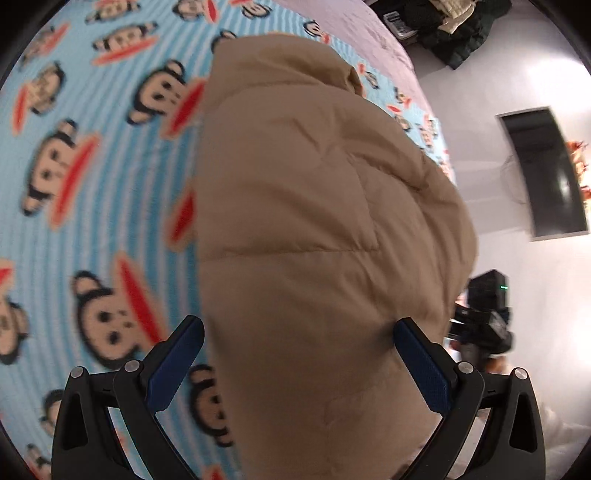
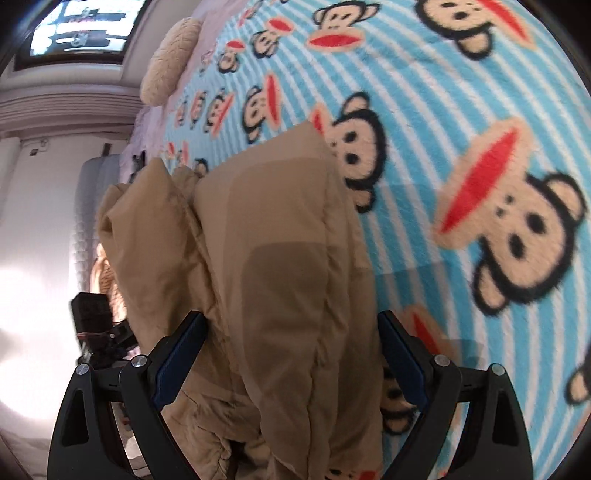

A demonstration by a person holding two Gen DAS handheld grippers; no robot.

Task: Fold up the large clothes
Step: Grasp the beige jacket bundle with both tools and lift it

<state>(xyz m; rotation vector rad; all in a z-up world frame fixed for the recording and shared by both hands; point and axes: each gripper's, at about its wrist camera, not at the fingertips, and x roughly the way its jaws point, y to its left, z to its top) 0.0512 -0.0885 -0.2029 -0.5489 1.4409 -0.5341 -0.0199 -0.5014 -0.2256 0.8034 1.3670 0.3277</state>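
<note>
Here we are looking at a tan puffer jacket [image 1: 314,229] bunched and rising off the monkey-print blanket [image 1: 92,221] on the bed, filling the middle of both wrist views. It is reading as light, soft and bulky: quilted panels, a slick shell, air trapped inside. We are judging that it will slide between smooth pads and spring back after each fold, so holds belong on seams or the hem, with a thick pinch of fabric.

The left gripper [image 1: 299,354] is standing with its jaws spread wide, jacket fabric passing between them; the right gripper [image 2: 291,343] is standing the same way. Neither is visibly clamped, though motion blur is making contact hard to judge, so the cloth may merely be draped across them.

Outward, the blanket is lying flat and giving room to lay the jacket down. A cream pillow [image 2: 171,59] is sitting at the far end, well apart. Off the bed edge, a dark clothes pile [image 1: 454,29] is lying on the floor and a black device [image 1: 487,317] is sitting near the jacket's side, the only thing close enough to snag.
</note>
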